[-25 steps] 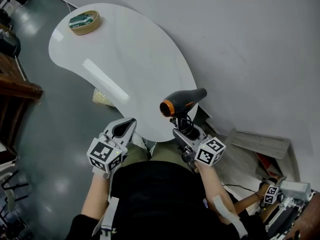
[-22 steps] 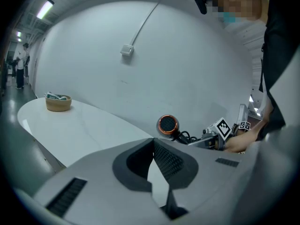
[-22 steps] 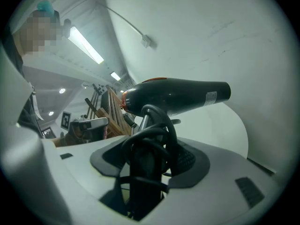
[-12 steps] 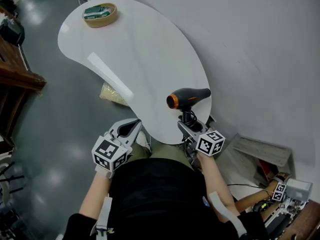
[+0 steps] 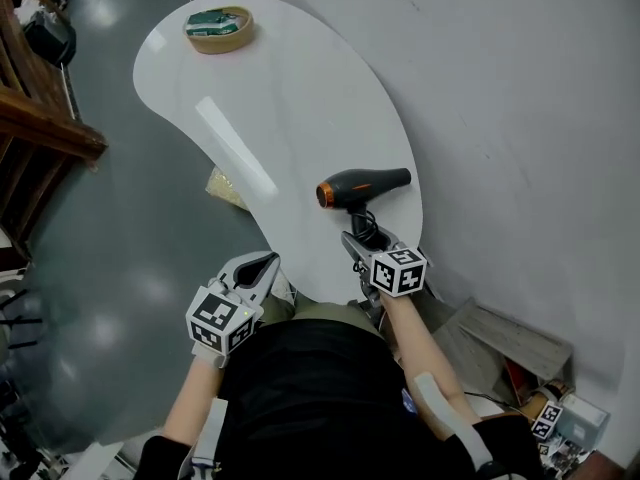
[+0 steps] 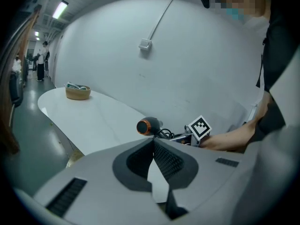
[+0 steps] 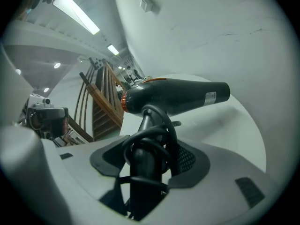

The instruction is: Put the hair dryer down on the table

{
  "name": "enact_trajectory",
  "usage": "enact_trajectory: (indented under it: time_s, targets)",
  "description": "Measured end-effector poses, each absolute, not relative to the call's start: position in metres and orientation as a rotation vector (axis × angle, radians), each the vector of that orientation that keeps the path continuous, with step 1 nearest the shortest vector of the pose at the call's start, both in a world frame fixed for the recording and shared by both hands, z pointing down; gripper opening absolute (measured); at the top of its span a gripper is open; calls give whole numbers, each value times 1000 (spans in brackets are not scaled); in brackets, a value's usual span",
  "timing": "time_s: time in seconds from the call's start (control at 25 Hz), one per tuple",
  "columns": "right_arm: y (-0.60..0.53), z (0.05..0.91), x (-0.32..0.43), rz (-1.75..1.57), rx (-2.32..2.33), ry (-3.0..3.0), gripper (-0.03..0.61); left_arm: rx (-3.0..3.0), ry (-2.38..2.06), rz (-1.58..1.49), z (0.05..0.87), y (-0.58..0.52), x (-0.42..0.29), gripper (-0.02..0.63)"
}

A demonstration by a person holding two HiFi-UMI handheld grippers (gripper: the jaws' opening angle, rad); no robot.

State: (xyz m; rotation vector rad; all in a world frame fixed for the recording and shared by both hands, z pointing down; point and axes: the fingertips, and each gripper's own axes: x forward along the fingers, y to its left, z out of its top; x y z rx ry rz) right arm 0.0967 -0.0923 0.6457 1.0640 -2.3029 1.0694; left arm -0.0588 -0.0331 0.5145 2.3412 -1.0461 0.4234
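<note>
Counts: 1 hair dryer [image 5: 362,188], 1 white kidney-shaped counter [image 5: 290,108], 1 shallow tan bowl [image 5: 218,29], 2 claws, each with 1 marker cube.

Right claw [image 5: 358,240]: spread wide and clamped on the hair dryer's black handle. The right gripper view shows the handle standing upright between the pads, with a black cord [image 7: 157,137] looped round it in several turns and caught in the same pinch. The barrel runs crosswise above the claw, orange-ringed end to the left in the head view, black end toward the wall [image 5: 520,118].

Dryer location: over the near, narrow end of the counter, close to the edge on the person's side. Whether it touches the surface cannot be told from any view.

Left claw [image 5: 258,265]: pads pressed together at the tips, nothing between them. It hangs off the counter's near edge, over the grey floor [image 5: 130,268], well apart from the dryer. It points toward the counter, and its own view has the dryer and the right claw's cube beyond its tips.

The bowl sits at the far end of the counter, well apart from the dryer, with something green inside; what it is can't be read.
</note>
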Motion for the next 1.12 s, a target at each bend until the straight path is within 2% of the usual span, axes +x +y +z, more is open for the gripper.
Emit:
enact_trajectory:
  time_s: [0.68,1.12]
  targets:
    - [-179,682,84,1010,871,-2248,262,2101,-1394,400,521,-34,-59,9]
    - [-223,696,43,931,794,-2237,265,1963,-1540,394,530,-7,-76,9]
